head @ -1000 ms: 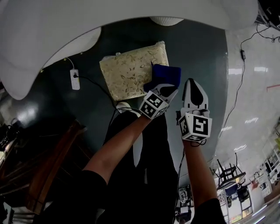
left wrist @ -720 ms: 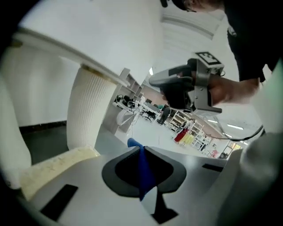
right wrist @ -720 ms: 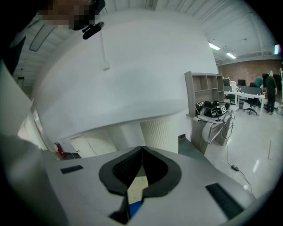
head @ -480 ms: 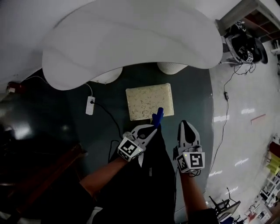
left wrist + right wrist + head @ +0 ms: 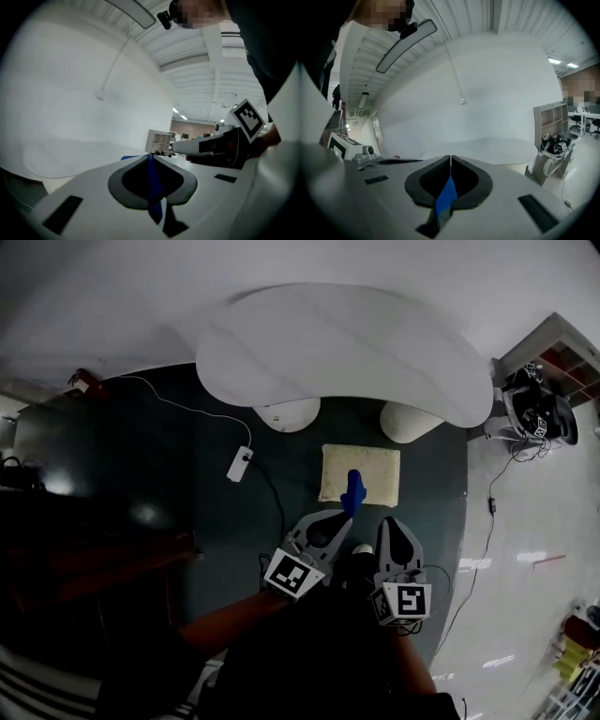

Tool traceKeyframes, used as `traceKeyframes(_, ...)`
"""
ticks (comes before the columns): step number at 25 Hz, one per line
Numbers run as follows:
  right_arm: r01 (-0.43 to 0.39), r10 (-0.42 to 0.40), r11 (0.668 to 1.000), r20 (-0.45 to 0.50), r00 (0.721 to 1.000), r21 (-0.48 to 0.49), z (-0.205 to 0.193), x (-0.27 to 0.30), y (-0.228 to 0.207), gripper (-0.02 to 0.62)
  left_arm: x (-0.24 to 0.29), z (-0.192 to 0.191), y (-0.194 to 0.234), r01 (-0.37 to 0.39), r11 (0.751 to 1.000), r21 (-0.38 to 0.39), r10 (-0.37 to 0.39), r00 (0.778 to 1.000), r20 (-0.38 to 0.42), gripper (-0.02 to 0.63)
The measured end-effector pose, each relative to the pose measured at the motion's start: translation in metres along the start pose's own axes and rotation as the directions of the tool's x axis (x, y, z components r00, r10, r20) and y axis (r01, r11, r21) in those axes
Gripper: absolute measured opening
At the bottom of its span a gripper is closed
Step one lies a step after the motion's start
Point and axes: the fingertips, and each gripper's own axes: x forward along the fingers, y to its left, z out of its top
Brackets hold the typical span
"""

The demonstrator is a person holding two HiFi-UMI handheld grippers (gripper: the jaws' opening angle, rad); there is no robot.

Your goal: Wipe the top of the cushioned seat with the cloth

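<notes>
Both forearms are reaching forward side by side, the left gripper (image 5: 343, 516) pinching the blue cloth (image 5: 353, 491) in closed jaws, raised over the cushioned seat (image 5: 378, 471) lying on the dark floor (image 5: 187, 502), the right gripper (image 5: 389, 522) pointing ahead just beside it, jaws pressed together.

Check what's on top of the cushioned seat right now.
Only the blue cloth, pinched in the left gripper's shut jaws, shows over the cushioned seat's near edge; contact can't be judged. The rest of the top looks bare; the patch beneath the cloth is covered.
</notes>
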Motion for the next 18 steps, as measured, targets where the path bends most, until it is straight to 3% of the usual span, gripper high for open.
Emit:
traceKeyframes(3, -0.088, 0.089, 0.995, 0.018, 0.996, -0.046, 0.014, -0.008, 0.026, 0.037, -0.027, 0.030, -0.012, -0.086, 0.996, 0.020, 0.084, 0.994, 0.068, 0.035)
traceKeyframes(8, -0.202, 0.206, 0.974, 0.030, 0.978, -0.104, 0.034, -0.041, 0.038, 0.037, -0.050, 0.043, -0.051, -0.243, 0.969, 0.040, 0.238, 0.966, 0.100, 0.035)
traceKeyframes(12, -0.217, 0.230, 0.961, 0.059, 0.971, -0.169, 0.052, -0.074, 0.024, 0.035, -0.043, 0.041, -0.092, -0.279, 0.960, 0.015, 0.277, 0.956, 0.102, 0.035)
traceKeyframes(18, -0.184, 0.196, 0.967, 0.051, 0.979, -0.173, 0.053, -0.119, -0.010, 0.035, -0.031, 0.048, -0.139, -0.300, 0.954, 0.003, 0.297, 0.947, 0.124, 0.035)
